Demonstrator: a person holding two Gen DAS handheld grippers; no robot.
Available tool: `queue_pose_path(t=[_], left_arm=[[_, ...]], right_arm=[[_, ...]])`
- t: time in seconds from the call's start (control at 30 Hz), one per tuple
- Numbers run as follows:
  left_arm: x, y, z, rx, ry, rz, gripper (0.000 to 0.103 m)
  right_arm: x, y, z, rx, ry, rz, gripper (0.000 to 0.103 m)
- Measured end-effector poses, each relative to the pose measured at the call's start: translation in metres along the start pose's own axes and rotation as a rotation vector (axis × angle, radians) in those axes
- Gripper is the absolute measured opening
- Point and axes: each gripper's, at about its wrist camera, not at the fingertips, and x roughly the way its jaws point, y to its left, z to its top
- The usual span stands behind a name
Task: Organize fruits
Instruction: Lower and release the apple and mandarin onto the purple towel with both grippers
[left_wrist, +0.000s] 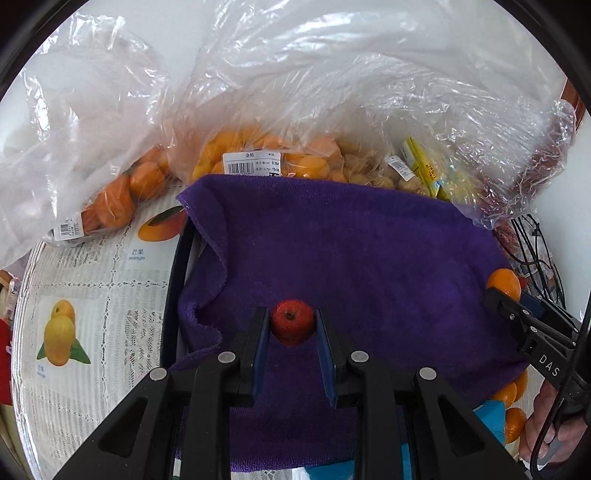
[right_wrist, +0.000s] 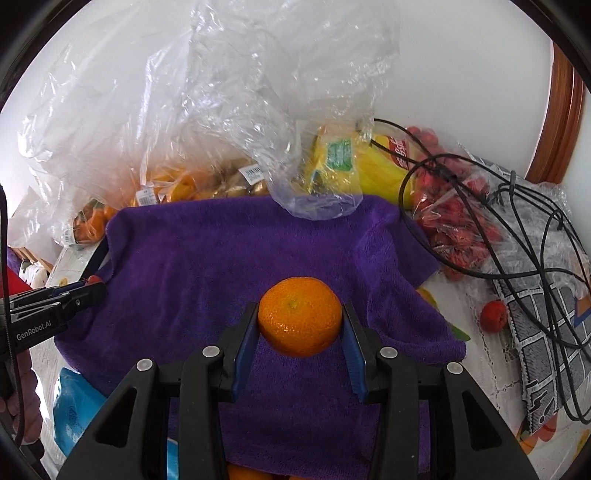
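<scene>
Left gripper (left_wrist: 292, 326) clamps a small red fruit (left_wrist: 292, 321) over the purple towel (left_wrist: 354, 251). Right gripper (right_wrist: 300, 325) pinches a mandarin (right_wrist: 299, 315), jaws narrowly parted around it.

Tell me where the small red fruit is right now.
In the left wrist view, the small red fruit sits clamped in the left gripper, above the purple towel.

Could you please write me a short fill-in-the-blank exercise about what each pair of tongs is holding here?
1. The left tongs grip a small ____ fruit.
2. The right tongs grip a round ____.
3. Both fruits are above a ____ towel.
4. Behind the towel lie clear ____ bags of fruit.

Missing words: red; orange; purple; plastic
</scene>
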Motion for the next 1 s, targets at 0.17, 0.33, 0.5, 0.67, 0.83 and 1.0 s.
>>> queue_pose_path(t=[0.17,0.33,0.5,0.67,0.83,1.0], left_arm=[[0.012,-0.003,-0.001,0.006,0.024,0.000,0.024],[0.018,-0.004,-0.001,0.013,0.034,0.005,0.024],[0.024,-0.006,0.000,0.011,0.037,0.012,0.024],[0.025,-0.004,-0.002,0.010,0.042,0.016,0.024],[0.026,-0.004,-0.004,0.011,0.053,0.023,0.025],[0.020,-0.003,-0.006,0.005,0.053,0.022,0.042]], right_arm=[[0.004,-0.001,-0.001,0.003,0.032,-0.013,0.043],[0.008,-0.004,0.000,0.009,0.047,-0.020,0.043],[0.015,-0.002,0.001,0.015,0.073,-0.025,0.043],[0.017,-0.006,0.001,0.029,0.083,-0.020,0.043],[0.013,-0.007,0.000,0.036,0.066,-0.029,0.043],[0.001,-0.008,0.003,0.040,0.040,-0.030,0.049]])
